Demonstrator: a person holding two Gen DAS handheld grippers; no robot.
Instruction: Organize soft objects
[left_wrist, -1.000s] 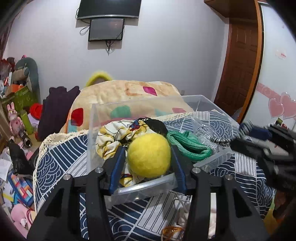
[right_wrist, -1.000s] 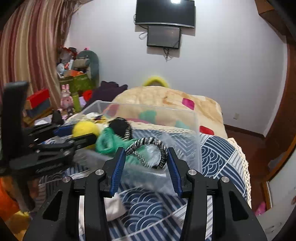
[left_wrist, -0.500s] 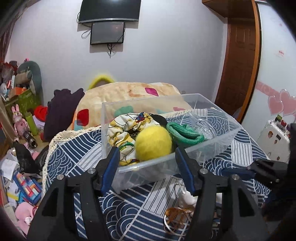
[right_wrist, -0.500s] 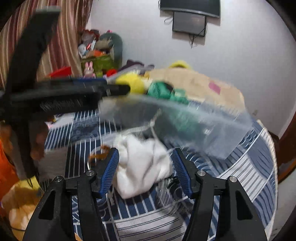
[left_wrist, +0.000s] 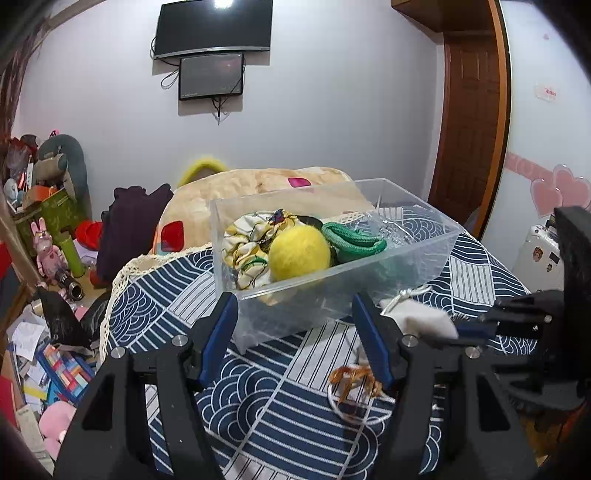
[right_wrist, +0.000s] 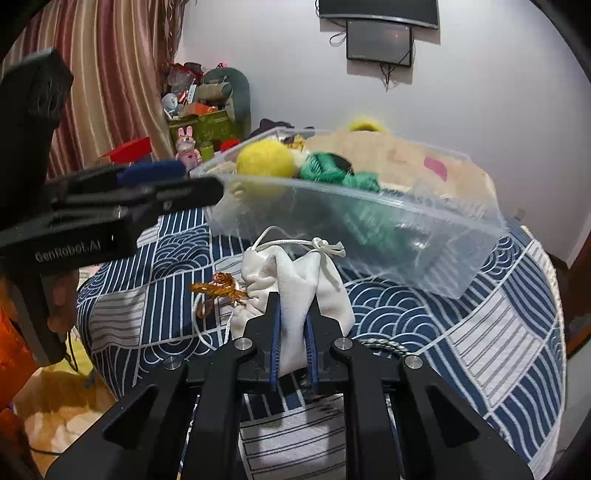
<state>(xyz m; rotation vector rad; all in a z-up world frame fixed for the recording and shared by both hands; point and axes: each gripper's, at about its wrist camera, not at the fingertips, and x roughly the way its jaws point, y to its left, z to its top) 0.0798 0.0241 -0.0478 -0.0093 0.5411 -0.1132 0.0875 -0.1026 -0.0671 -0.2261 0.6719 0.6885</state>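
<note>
A clear plastic box (left_wrist: 424, 254) stands on the blue patterned tablecloth (left_wrist: 258, 406). It holds a yellow wool ball (left_wrist: 299, 253), a green rope (left_wrist: 354, 240) and a flowered cloth (left_wrist: 247, 240). My left gripper (left_wrist: 295, 332) is open and empty just in front of the box. My right gripper (right_wrist: 293, 314) is shut on a white drawstring pouch (right_wrist: 295, 273) lying in front of the box (right_wrist: 443, 251); the pouch also shows in the left wrist view (left_wrist: 421, 317). The yellow ball (right_wrist: 264, 162) and green rope (right_wrist: 332, 171) show over the box rim.
An amber hair tie with a white cord (left_wrist: 354, 380) lies on the cloth beside the pouch. A black-and-white braided cord (right_wrist: 384, 345) lies under my right gripper. A patterned pillow (left_wrist: 266, 184) sits behind the box. Toys and clutter (left_wrist: 48, 236) fill the floor at left.
My left gripper let go of the yellow ball into the box and drew back. My right gripper dropped the braided cord, came down to the white pouch and shut on it.
</note>
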